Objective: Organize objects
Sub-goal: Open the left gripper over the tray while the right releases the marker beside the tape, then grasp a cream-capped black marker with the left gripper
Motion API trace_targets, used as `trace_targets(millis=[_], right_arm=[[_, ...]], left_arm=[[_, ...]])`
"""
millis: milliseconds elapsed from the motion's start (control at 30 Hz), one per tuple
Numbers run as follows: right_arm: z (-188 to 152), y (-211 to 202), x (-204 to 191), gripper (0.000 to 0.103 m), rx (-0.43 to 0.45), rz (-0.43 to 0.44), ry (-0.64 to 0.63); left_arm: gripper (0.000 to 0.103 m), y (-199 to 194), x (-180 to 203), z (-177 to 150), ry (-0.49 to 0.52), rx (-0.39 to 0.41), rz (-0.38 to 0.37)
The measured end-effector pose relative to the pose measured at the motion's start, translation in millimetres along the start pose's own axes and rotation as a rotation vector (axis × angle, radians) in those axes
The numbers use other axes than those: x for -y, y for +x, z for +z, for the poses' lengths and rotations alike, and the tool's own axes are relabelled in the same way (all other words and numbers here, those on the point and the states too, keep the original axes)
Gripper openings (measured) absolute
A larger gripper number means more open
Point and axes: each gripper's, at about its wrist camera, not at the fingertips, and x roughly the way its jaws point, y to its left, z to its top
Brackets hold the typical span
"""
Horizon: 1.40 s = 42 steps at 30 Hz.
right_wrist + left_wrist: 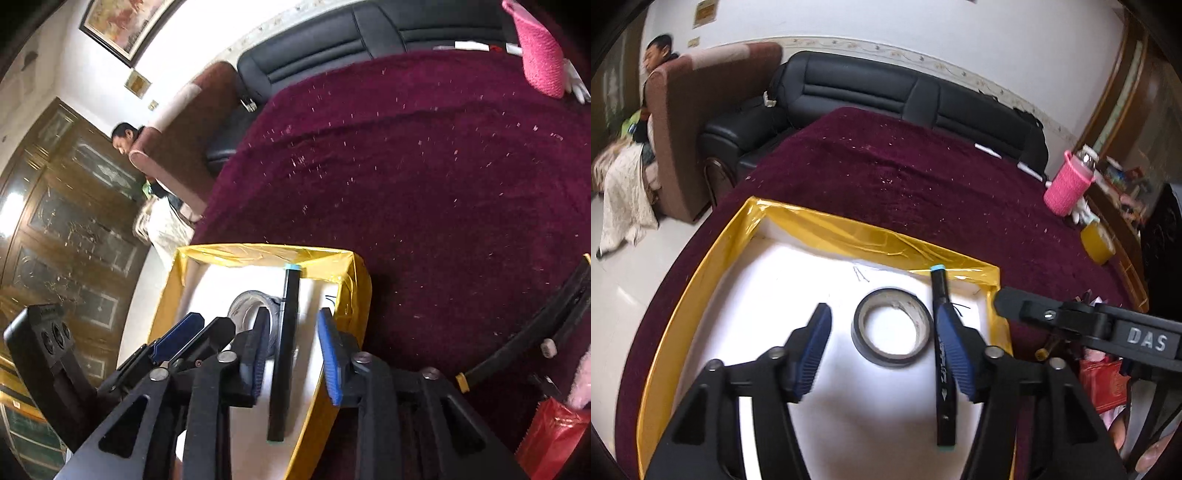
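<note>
A white tray with yellow taped walls [827, 227] lies on the maroon tablecloth. Inside it lie a black tape roll [891, 326] and a black marker with teal ends [943, 373]. My left gripper [884, 328] is open above the tray, its fingers either side of the tape roll, the right finger over the marker. My right gripper [293, 345] is open above the tray's right side [360, 280], with the marker [284, 350] lying between its fingers, not gripped. The tape roll [245, 304] sits just left of it. The left gripper's blue finger [177, 336] shows at left.
A pink knitted bottle holder [1067, 184] and a yellow tape roll [1097, 242] stand at the table's right edge. A red packet [1102, 380] lies at the near right. A black sofa [886, 92] and a brown armchair with a seated person are behind the table.
</note>
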Motion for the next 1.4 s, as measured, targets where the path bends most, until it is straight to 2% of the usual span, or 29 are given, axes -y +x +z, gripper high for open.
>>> trace_targets(millis=[33,100,300,567,667,767,833,900,1100,1200,1300,1400], right_arm=[[-3,-8,-2,0.048,0.022,-0.007,-0.017],[-11,-24,-3,0.056,0.057,-0.010,-0.045],[-38,-64,7,0.058,0.111,0.025,-0.050],[-80,-108,43,0.061,0.137,0.057,0.011],[-95,-126,54,0.061,0.159,0.054,0.024],[-109,-153,66,0.065,0.214,0.042,0.036],[-119,-174,75,0.075,0.268,0.011,0.040],[-129,-197,84,0.081,0.327,-0.040,0.039],[-136,-255,133,0.089,0.450,-0.176,0.094],[-140,-274,168,0.092,0.514,-0.220,0.173],[-139,-278,200,0.092,0.540,-0.249,0.228],[-130,-275,223,0.092,0.558,-0.278,0.244]], left_arm=[[0.062,-3,0,-3,-0.015,0.003,-0.018],[0.065,-6,-1,-12,-0.037,-0.005,-0.033],[0.066,-1,3,-39,-0.057,-0.077,-0.068],[0.066,-17,17,-71,-0.037,-0.102,-0.129],[0.066,-25,25,-74,-0.008,-0.081,-0.130],[0.068,-41,42,-71,0.067,-0.013,-0.079],[0.074,-55,56,-71,0.101,0.022,-0.045],[0.078,-69,73,-71,0.136,0.054,-0.029],[0.087,-97,130,-72,0.286,0.125,-0.034],[0.088,-86,149,-70,0.311,0.089,-0.034],[0.088,-69,163,-69,0.296,0.055,-0.059],[0.088,-47,179,-61,0.328,0.030,-0.038]])
